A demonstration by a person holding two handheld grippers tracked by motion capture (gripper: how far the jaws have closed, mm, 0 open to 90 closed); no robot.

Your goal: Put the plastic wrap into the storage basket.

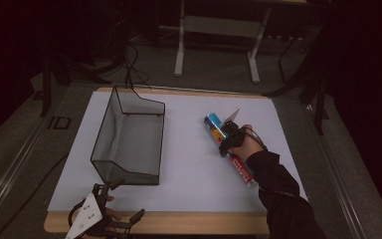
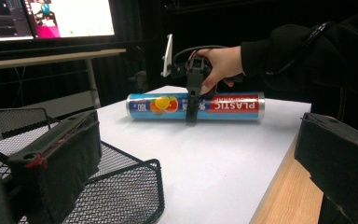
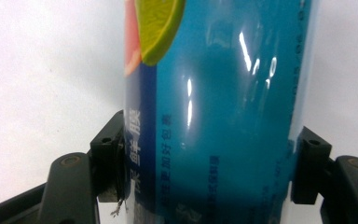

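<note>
A blue plastic-wrap tube (image 3: 214,116) stands clamped between the black jaws of the right claw (image 3: 209,163), a lime slice printed above, white tabletop (image 3: 42,70) on either side.

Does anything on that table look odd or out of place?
Nothing looks spilled or broken. The wrap roll lies flat on the table, with the right gripper clamped across it. The mesh basket stands upright nearby.

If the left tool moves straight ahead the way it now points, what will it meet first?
Probably the plastic-wrap roll lying across its line on the white table top, where the right tool grips it. Depth is uncertain; the wire basket stays lower left.
</note>
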